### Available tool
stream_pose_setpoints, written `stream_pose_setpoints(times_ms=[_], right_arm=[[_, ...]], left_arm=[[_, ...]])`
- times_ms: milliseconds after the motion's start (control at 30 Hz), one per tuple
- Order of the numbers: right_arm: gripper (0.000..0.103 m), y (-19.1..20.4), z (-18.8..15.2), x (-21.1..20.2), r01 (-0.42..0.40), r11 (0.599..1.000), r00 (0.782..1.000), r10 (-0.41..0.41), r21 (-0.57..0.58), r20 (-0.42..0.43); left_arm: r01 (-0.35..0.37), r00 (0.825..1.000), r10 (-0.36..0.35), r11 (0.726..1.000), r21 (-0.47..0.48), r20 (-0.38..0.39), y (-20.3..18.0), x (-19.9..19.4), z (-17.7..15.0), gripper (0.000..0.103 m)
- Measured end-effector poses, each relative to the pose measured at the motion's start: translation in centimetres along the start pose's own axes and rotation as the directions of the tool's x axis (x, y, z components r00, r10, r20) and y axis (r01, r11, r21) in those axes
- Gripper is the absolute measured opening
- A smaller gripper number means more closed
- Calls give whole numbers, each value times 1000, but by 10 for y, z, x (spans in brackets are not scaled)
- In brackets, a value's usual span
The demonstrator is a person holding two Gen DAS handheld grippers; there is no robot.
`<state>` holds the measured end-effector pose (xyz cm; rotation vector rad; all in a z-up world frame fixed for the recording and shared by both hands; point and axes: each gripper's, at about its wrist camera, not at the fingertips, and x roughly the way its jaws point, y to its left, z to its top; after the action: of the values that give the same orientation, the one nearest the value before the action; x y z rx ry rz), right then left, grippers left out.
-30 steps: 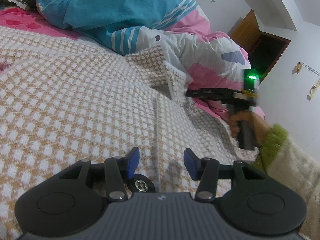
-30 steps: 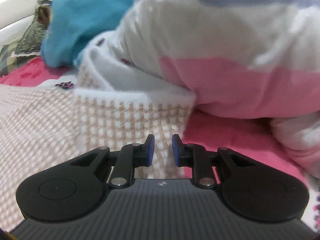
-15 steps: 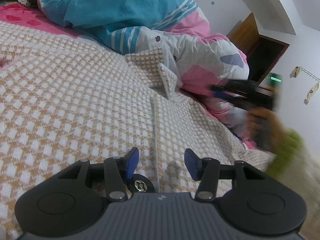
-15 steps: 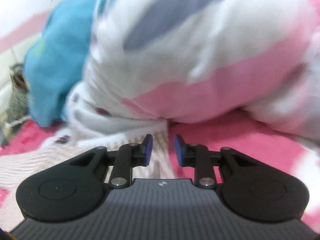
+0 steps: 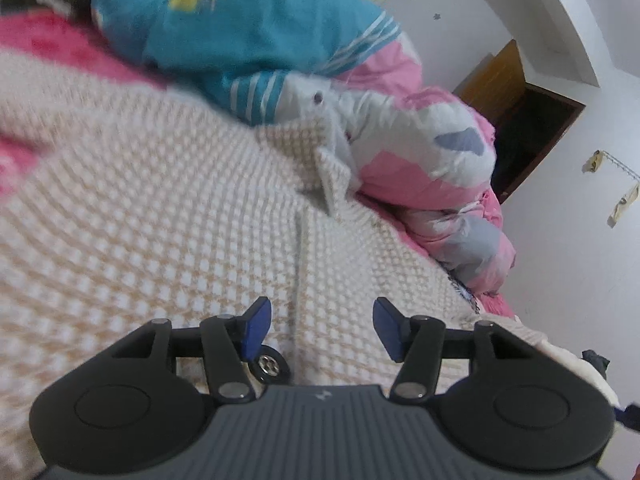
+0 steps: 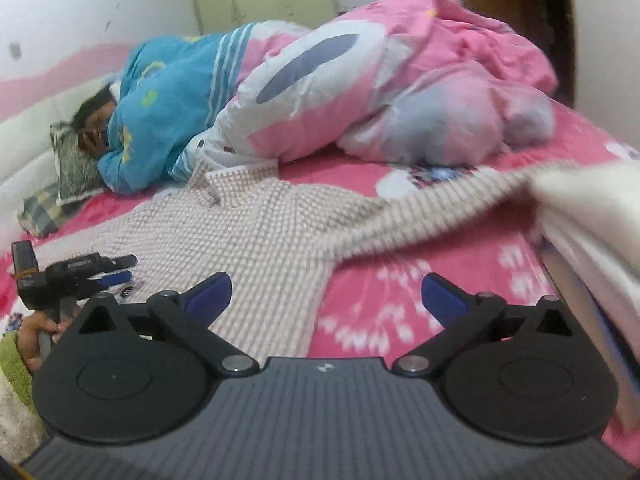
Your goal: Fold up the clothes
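A: Item under inspection, location?

B: Checked garment (image 6: 256, 232), beige and white weave, spread flat on the bed (image 6: 440, 280) over a pink floral sheet. Collar (image 5: 332, 176) lies at the far end, just beside the quilt (image 6: 400, 92). One sleeve (image 6: 420, 208) runs off to the right in the right wrist view, blurred near the edge

A: Left hand-held gripper?

B: Left hand-held gripper (image 5: 318, 330) hovers low over the garment's front placket, jaws opening, pads off the cloth, nothing grasped. A metal snap button (image 5: 269, 365) shows under its left finger. A hand (image 6: 38, 330) in a green cuff holds its handle

A: Right hand-held gripper?

B: Right hand-held gripper (image 6: 326, 298) released, jaws opening and already wide, nothing between them; garment hem and pink sheet lie below

A: Surroundings? Any containers?

B: No containers seen. A person in a blue top (image 6: 168, 100) lies on the far side, head on a pillow (image 6: 74, 168), quilt over the lower body
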<state>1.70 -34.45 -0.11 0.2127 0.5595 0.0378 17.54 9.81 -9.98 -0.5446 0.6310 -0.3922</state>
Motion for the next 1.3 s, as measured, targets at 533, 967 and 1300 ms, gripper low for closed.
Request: stream_pose_setpoints(times_ms=[533,967,1300], right_arm=[[102,25,-74,-57,32,999,987,-37,28,159],[102,88,-52,-28,-180,972,956,209,-151,205],[102,147,55,156,-232,947,970,243,-223,21]], left_arm=[[-52,997,49,997,62,54,-51,-207,-13,85],[-99,992,101,994,36,-80,-17,-170,-104,75],[-107,989,122,978,177,-79,-17,-137,-123,51]])
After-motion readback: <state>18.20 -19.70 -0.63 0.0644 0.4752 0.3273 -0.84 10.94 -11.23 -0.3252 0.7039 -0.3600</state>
